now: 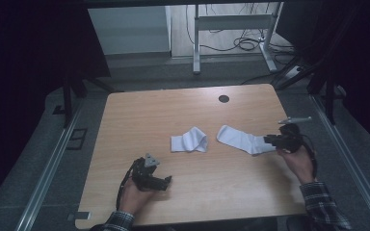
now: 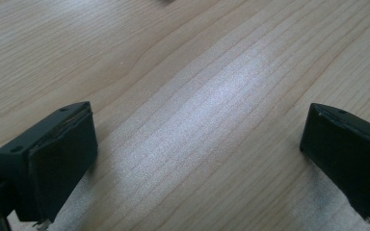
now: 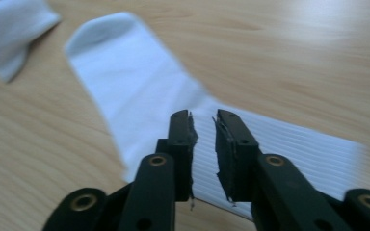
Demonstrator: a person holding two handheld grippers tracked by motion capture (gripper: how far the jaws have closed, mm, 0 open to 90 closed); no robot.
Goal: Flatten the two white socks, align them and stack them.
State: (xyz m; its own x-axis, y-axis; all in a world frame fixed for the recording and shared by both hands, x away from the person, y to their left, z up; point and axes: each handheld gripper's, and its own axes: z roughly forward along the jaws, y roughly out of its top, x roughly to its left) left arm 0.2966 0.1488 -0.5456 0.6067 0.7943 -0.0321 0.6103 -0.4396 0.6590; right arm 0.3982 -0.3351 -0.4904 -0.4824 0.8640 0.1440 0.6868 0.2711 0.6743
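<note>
Black jaws of the right tool (image 3: pixel 203 126) are being seen nearest the lens in the right gripper view, standing a narrow gap apart with nothing pinched between them, hovering just over the ribbed cuff end of the flat sock (image 3: pixel 183 110). That flat sock (image 1: pixel 243 140) is lying stretched out on the right half of the table (image 1: pixel 139 120), its cuff end next to the right tool (image 1: pixel 274 140), its toe pointing toward the table's middle. Just to its left, apart from it, the bunched sock (image 1: pixel 189 141) is lying folded over on itself near the centre. Neither sock is being held, so the work is being judged as barely begun: a grasp on the flat sock's cuff seems to be in preparation, and everything after it, whether pairing, folding or moving, is being left to do. The left tool (image 1: pixel 166 180) is being rested low near the front left of the table, well apart from both socks; in the left gripper view its jaws are standing spread wide over bare wood. Whether the right tool's pads are already brushing the fabric cannot be told, since the sock is blurred there. In the high view the room is dim, and the bunched sock's exact folds are hard to make out; its far part is being cut off in the right gripper view.
</note>
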